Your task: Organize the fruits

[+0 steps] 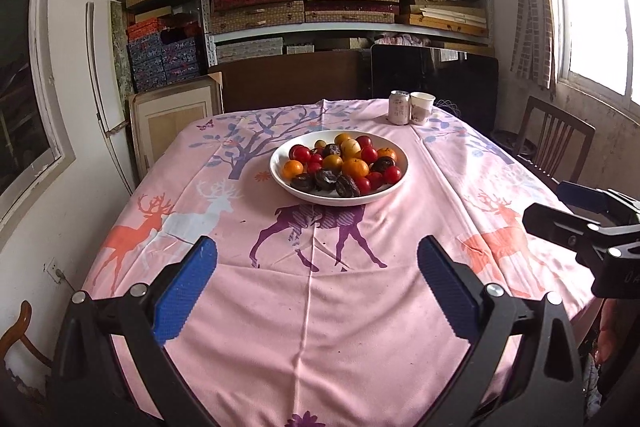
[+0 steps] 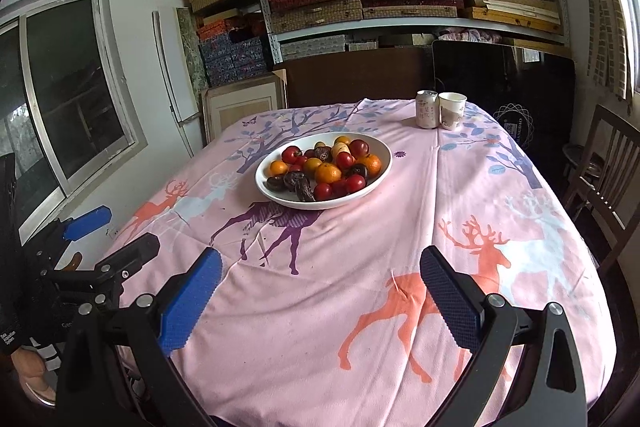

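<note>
On the desk (image 1: pixel 360 307), under a pink cloth printed with deer, a white bowl (image 1: pixel 280 175) sits toward the far middle, heaped with fruits (image 1: pixel 344 163): red ones, orange ones and dark wrinkled ones, whose kinds are hard to make out. Fruits at the back are partly hidden by those in front. Far right of the bowl, a can (image 1: pixel 399 107) and a paper cup (image 1: pixel 421 107) stand touching near the far edge. The left tool (image 1: pixel 318 283) hangs over the near part of the desk, spread wide with nothing between its blue pads; the right tool (image 2: pixel 320 291) is likewise wide apart and empty. Each is cut off at the frame's bottom. Bare cloth lies between the tools and the bowl. A chair (image 1: pixel 556 143) stands off the right edge.
</note>
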Available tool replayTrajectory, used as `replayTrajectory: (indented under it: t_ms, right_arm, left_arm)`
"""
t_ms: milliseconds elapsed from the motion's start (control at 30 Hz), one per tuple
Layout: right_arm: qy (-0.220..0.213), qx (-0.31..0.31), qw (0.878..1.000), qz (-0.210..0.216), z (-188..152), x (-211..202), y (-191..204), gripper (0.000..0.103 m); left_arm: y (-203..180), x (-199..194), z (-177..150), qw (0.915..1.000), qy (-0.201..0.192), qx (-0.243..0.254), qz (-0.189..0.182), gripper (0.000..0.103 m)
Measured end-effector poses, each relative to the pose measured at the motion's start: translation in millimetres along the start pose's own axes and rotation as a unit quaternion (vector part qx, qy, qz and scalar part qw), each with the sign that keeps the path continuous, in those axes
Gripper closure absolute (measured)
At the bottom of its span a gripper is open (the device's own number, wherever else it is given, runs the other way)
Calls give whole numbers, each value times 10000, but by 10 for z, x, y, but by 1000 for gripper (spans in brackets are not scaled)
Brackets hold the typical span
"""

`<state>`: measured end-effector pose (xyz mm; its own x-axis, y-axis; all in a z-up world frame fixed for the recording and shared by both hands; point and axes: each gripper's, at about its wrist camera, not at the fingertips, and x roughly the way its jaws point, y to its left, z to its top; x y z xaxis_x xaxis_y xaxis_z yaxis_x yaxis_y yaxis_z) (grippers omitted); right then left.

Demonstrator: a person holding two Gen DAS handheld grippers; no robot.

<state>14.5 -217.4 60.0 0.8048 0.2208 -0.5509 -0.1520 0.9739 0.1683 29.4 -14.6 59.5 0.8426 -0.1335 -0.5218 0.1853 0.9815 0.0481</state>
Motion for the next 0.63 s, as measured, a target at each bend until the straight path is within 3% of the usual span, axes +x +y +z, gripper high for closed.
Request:
replayTrajectory:
  t_ms: [267, 633]
  right_arm:
    - [7, 43, 10000, 6, -41, -39, 0, 3]
    - [49, 140, 9999, 1, -74, -17, -72, 3]
  left_arm:
    - [42, -55, -11, 9999, -131, -74, 56, 5]
    - [108, 108, -34, 9994, 175, -243, 177, 5]
